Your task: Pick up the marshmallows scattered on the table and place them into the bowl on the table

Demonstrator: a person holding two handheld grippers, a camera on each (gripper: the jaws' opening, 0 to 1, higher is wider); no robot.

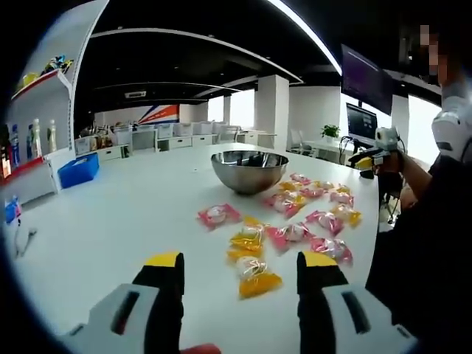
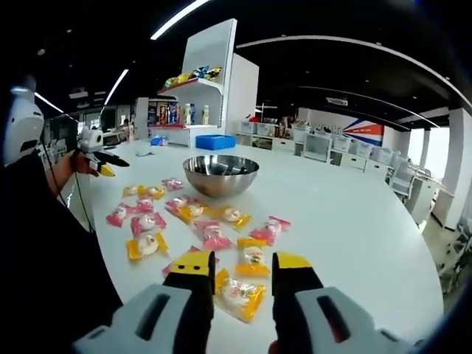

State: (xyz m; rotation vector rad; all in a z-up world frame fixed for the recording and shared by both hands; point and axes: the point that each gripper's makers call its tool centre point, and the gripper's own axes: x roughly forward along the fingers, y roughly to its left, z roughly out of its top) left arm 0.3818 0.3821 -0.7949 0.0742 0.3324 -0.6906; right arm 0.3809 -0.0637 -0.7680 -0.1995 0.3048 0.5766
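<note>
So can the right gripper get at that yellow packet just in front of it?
Probably yes: the right gripper is open, the yellow packet lies flat between its jaws, and nothing covers it.

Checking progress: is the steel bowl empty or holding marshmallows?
Cannot tell: the steel bowl stands upright, its inside hidden; wrapped marshmallows lie on the table.

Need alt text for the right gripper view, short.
The right gripper hangs open over a yellow-wrapped marshmallow on a white table. More pink and yellow packets lie scattered before an empty steel bowl.
</note>
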